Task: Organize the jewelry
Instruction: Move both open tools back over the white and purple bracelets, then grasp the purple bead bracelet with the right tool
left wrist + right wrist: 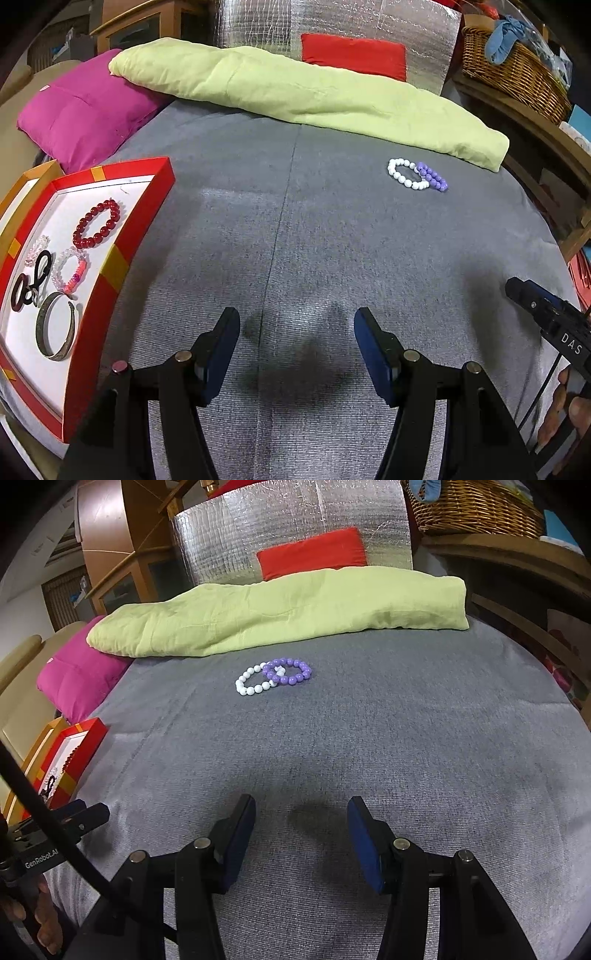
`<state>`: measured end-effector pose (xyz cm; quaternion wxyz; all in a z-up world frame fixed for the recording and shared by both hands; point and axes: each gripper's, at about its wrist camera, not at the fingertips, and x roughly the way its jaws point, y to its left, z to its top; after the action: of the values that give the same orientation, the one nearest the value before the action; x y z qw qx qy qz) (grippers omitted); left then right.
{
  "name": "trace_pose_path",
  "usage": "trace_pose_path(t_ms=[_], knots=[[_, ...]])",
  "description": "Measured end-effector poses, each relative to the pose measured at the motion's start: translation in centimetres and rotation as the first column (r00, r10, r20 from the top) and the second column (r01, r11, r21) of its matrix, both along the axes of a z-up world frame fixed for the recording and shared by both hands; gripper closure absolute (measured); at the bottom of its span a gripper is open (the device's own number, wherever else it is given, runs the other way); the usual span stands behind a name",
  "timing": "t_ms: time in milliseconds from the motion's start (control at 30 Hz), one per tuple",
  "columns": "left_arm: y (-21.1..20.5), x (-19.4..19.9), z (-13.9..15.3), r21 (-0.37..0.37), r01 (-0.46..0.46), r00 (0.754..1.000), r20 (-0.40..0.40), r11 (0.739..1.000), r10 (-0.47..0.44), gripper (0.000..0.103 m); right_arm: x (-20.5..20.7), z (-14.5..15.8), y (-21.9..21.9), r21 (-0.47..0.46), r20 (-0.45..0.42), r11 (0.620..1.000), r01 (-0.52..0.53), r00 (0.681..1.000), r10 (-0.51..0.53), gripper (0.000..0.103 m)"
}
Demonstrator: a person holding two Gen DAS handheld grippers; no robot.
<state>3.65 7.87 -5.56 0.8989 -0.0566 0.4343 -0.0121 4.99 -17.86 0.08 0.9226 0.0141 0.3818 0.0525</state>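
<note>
Nearest the viewer: left gripper (295, 343) and right gripper (301, 830) both part-open, holding nothing, over grey woven bedcover (406, 757) | step: between pickups | left side: red-rimmed white-lined tray (147, 206) with dark red bead bracelet (96, 223) sorted | farther: white bead bracelet (255, 681) overlapping purple bead bracelet (290, 672) | next, likely: right gripper reaches forward, takes one alone.

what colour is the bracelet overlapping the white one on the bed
Purple; the purple bracelet overlaps the white bracelet, clearest in the right wrist view.

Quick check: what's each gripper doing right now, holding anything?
Left gripper: jaws open, holding nothing.
Right gripper: jaws open, holding nothing.
</note>
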Motion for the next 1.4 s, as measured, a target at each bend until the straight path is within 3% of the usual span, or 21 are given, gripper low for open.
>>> trace_pose_path(t_ms=[200,433,633,800,933,1200,1333,1400], knots=[[-0.5,0.4,-0.8,0.022,0.009,0.999,-0.037,1.000,-0.009,0.038,0.1,-0.4,0.3,-0.017,-0.014,1.000,-0.005,1.000,0.005,0.047],[-1.5,0.4,-1.1,0.088,0.034,0.999,-0.041,0.996,-0.030,0.034,1.4,0.7,-1.0,0.078,-0.074,0.997,0.020,0.997,-0.014,0.047],[-1.2,0.4,-1.1,0.076,0.034,0.999,-0.043,0.997,-0.030,0.033,6.6,1.8,-2.3,0.122,-0.167,0.990,0.074,0.985,-0.053,0.047],[-1.0,0.6,-1.1,0.061,0.032,0.999,-0.043,0.998,-0.029,0.033,12.1,2.5,-1.5,0.087,-0.218,0.993,0.080,0.974,-0.060,0.047],[-0.8,0.7,-1.2,0.045,0.030,0.999,-0.043,0.999,-0.028,0.033,16.7,1.9,-0.7,0.025,-0.274,0.994,0.103,0.957,-0.092,0.064],[-0.7,1.0,-1.2,0.033,0.033,0.999,-0.043,0.999,-0.032,0.030,20.8,0.8,1.4,-0.049,-0.306,0.994,0.094,0.946,-0.105,0.066],[-0.6,0.9,-1.1,0.024,0.032,0.999,-0.043,0.999,-0.031,0.030,21.5,-0.6,2.3,-0.127,-0.319,0.990,0.062,0.942,-0.100,0.078],[-0.5,0.9,-1.1,0.022,0.031,0.999,-0.042,0.999,-0.030,0.030,21.3,-0.6,2.6,-0.163,-0.317,0.986,0.047,0.944,-0.097,0.090]])
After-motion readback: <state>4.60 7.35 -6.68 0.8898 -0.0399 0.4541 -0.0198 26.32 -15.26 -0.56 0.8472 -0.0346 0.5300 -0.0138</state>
